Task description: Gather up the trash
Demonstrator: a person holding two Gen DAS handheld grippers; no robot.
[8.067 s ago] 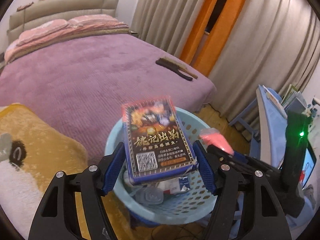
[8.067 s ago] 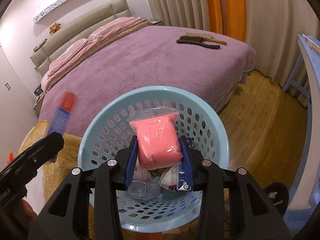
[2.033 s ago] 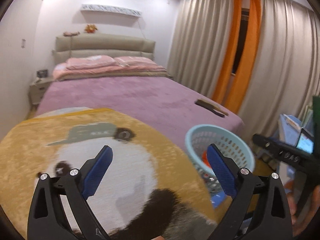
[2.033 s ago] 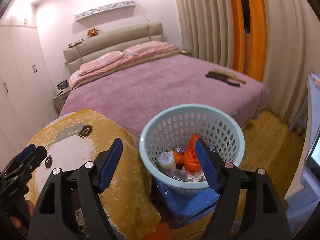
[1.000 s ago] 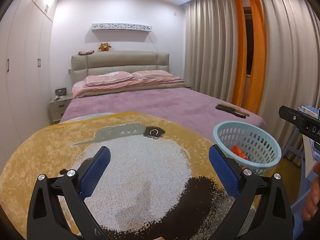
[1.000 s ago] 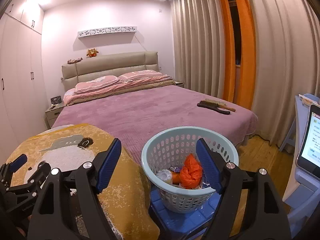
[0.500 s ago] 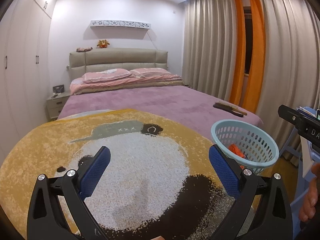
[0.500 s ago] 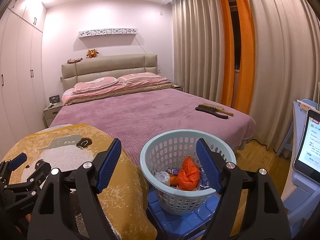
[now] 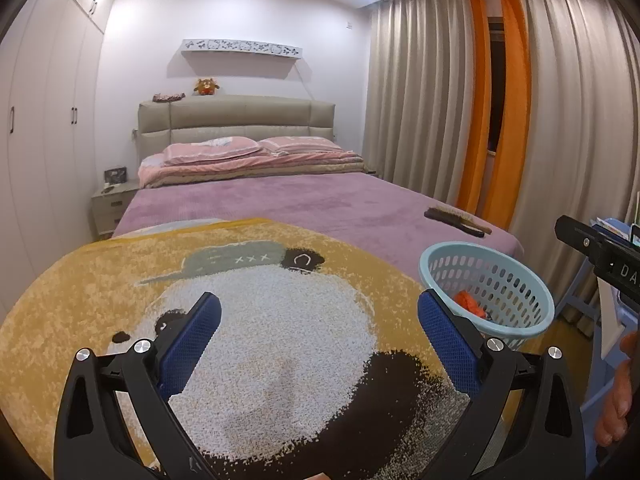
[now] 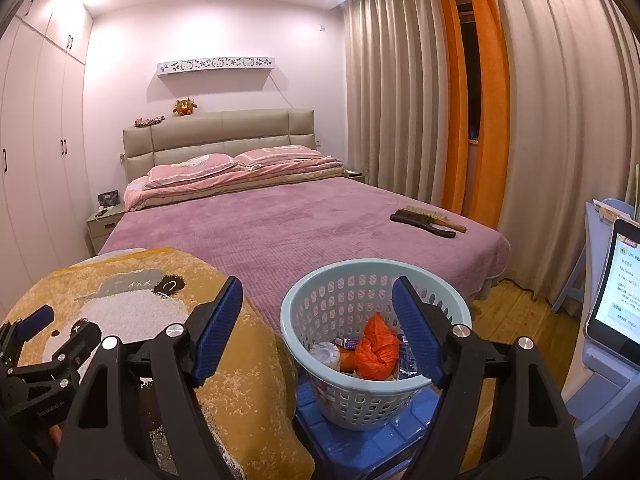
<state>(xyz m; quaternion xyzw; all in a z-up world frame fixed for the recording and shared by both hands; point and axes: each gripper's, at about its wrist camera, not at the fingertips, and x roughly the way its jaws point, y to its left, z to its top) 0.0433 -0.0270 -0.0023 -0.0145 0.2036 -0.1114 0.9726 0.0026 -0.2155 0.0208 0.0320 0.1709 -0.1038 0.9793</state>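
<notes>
both the left gripper (image 9: 318, 334) and right gripper (image 10: 318, 330) hang with jaws apart and empty, the trash already in the pale blue basket (image 10: 456, 378) beside the bed (image 10: 288, 224), so probably scan the panda blanket (image 9: 280, 332) for leftovers before reaching.

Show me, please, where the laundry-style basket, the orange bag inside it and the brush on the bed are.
basket (image 10: 304, 300): right wrist view, on its left rim.
orange bag (image 10: 376, 350): right wrist view, on the crumpled middle.
brush (image 10: 416, 216): right wrist view, on the bristle head.
</notes>
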